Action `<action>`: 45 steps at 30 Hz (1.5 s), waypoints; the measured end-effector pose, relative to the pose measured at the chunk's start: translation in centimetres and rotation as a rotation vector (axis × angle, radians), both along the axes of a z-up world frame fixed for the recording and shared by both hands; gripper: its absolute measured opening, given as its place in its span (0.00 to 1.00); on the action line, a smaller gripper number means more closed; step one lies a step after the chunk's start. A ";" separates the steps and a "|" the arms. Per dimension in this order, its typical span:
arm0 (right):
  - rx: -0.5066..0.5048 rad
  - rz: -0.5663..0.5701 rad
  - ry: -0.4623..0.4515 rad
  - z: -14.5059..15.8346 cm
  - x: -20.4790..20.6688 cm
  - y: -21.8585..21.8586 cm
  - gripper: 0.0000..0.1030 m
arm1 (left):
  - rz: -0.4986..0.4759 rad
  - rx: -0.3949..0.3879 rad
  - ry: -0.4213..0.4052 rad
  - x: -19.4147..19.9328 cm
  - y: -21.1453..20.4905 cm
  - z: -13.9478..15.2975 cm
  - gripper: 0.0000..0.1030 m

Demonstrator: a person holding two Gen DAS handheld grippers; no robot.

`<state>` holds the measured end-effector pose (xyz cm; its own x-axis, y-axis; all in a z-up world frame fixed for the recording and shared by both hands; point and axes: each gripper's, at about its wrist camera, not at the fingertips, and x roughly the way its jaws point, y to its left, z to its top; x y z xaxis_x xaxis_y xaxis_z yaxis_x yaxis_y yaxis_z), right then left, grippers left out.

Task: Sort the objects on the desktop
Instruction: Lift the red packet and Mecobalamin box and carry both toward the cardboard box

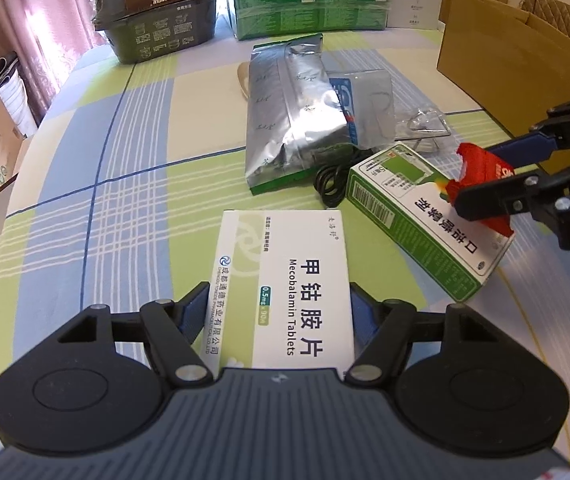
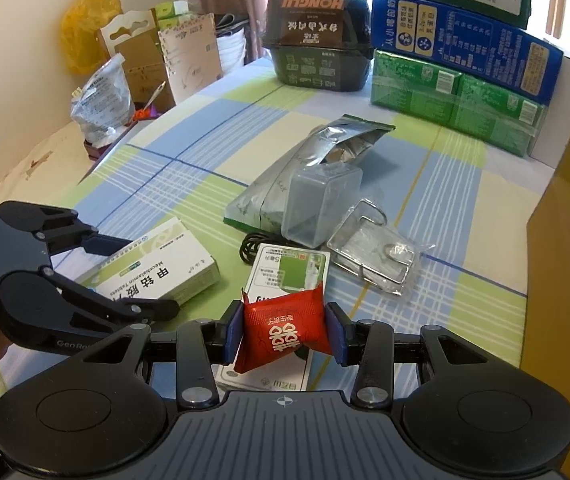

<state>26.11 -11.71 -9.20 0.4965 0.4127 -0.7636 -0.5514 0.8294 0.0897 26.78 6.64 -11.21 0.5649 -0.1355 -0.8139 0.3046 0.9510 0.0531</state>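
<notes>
My left gripper (image 1: pixel 281 312) is shut on a white Mecobalamin tablet box (image 1: pixel 285 280), gripped by its long sides on the checked tablecloth; the box also shows in the right wrist view (image 2: pixel 157 272). My right gripper (image 2: pixel 285 330) is shut on a red candy packet (image 2: pixel 285 332) and holds it just above a green and white medicine box (image 2: pixel 289 272). In the left wrist view the right gripper (image 1: pixel 481 184) and red packet (image 1: pixel 481 172) sit over that green box (image 1: pixel 417 216).
A silver foil bag (image 1: pixel 289 112), a clear plastic container (image 2: pixel 317 204), a wire rack in plastic wrap (image 2: pixel 377 248) and a black cable (image 1: pixel 333 184) lie mid-table. Stacked cartons (image 2: pixel 457 80) and a black food tub (image 2: pixel 317 44) stand at the back. A cardboard box (image 1: pixel 501 56) stands right.
</notes>
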 end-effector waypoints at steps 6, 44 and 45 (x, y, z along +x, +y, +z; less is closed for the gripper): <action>0.031 -0.057 -0.005 0.6 -1.9 -1.4 0.39 | 0.026 -0.002 -0.010 -1.4 -0.6 1.3 0.65; 0.125 -0.320 -0.151 7.3 -14.1 -9.4 0.39 | 0.087 -0.156 -0.088 -12.9 -8.7 8.1 0.65; 0.140 -0.328 -0.151 7.9 -14.3 -9.9 0.39 | 0.083 -0.159 -0.089 -13.2 -9.2 8.4 0.65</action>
